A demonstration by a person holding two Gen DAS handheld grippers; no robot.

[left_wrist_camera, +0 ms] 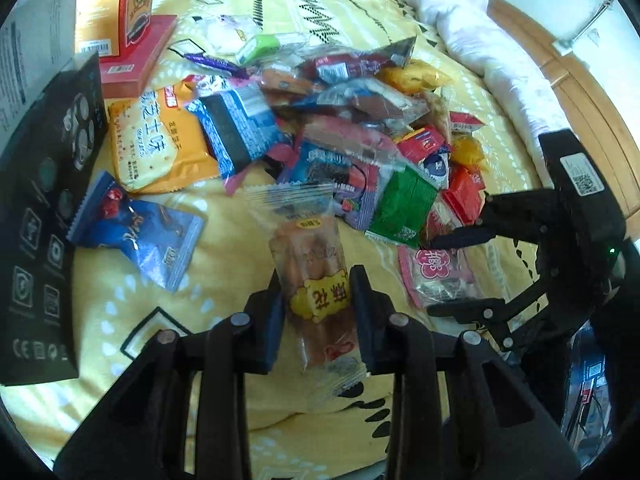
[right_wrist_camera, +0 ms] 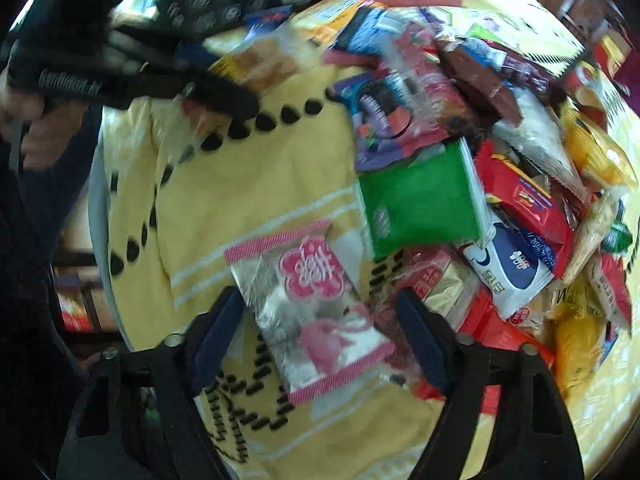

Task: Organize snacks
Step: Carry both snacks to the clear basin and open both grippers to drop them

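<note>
Yellow bedspread (left_wrist_camera: 224,264) carries everything; black box (left_wrist_camera: 44,208) and red boxes (left_wrist_camera: 132,56) stand at its left edge in the left view, snack pile (left_wrist_camera: 360,128) spreads across the middle. Left gripper (left_wrist_camera: 318,312) is clamped on a clear twist pack (left_wrist_camera: 316,280), pads biting its lower half, printed top sticking out ahead of the fingers, pack looks just clear of the cloth. Right gripper (right_wrist_camera: 324,340) straddles the pink-edged pack (right_wrist_camera: 316,308) lying flat just beside the pile's near edge; fingers (right_wrist_camera: 218,336) stand apart either side, visible gap to the wrapper on both, so nothing gripped yet. Green pack (right_wrist_camera: 420,208) sits just past it, red wrappers (right_wrist_camera: 484,320) crowd the right finger. Step in hand, my read: take the pink pack. Centre it between the pads, keep the right finger out of the red wrappers so it doesn't drag one along, pinch the body and not the crimped seam, lift straight off the cloth. Left should hold grip steady meanwhile; thin film can slip.
</note>
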